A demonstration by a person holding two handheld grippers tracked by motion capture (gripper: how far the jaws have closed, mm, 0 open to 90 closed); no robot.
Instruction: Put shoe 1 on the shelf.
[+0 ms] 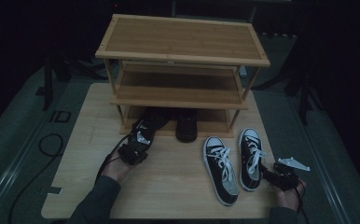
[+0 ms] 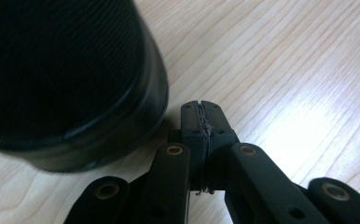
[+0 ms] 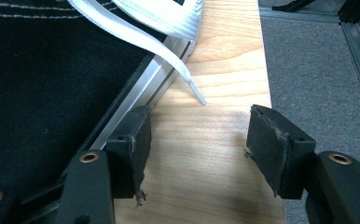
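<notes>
While the rack (image 1: 183,60) stands behind:
Left gripper (image 2: 201,109): jaws pressed together, empty, beside black shoe (image 2: 66,79).
Right gripper (image 3: 197,149): jaws wide, beside sneaker (image 3: 43,79).
Handling: judged light, soft; heel rim is best gripped.

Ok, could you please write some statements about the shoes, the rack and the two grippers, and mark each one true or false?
1. The left gripper has its jaws shut with nothing between them. True.
2. The right gripper is clamped on a white lace. False: its jaws stand open over bare table, and the lace lies ahead of them.
3. The two black-and-white sneakers lie on the table, in front of the rack. True.
4. A shoe sits on the top shelf of the wooden rack. False: that shelf is bare; the black shoes are at the bottom level.
5. The left gripper is beside a black shoe. True.
</notes>
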